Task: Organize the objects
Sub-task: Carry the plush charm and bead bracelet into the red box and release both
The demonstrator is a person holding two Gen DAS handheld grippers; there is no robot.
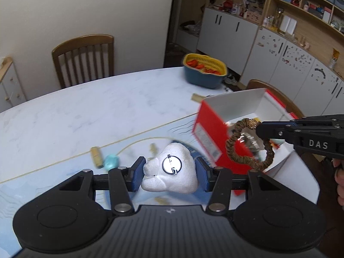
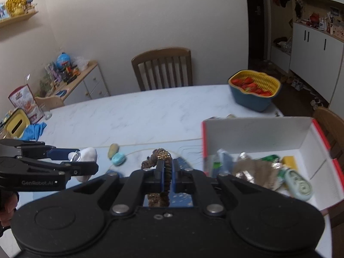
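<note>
jaws tight on scrunchie (image 2: 164,167), white toy (image 1: 172,168)

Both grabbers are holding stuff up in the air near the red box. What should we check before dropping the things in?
1. Left hand-held gripper grips the white plush toy: ok, pads press both sides.
2. Right hand-held gripper is shut on the brown scrunchie: ok, though most of the loop dangles free.
3. Red box is open on top: ok.
4. Room left inside the box: ok, bare white floor shows at the back, clutter fills the front.
5. Both items are already over the box: not ok, the toy is beside it, above the table.
6. The two grippers have space between them: ok.
</note>
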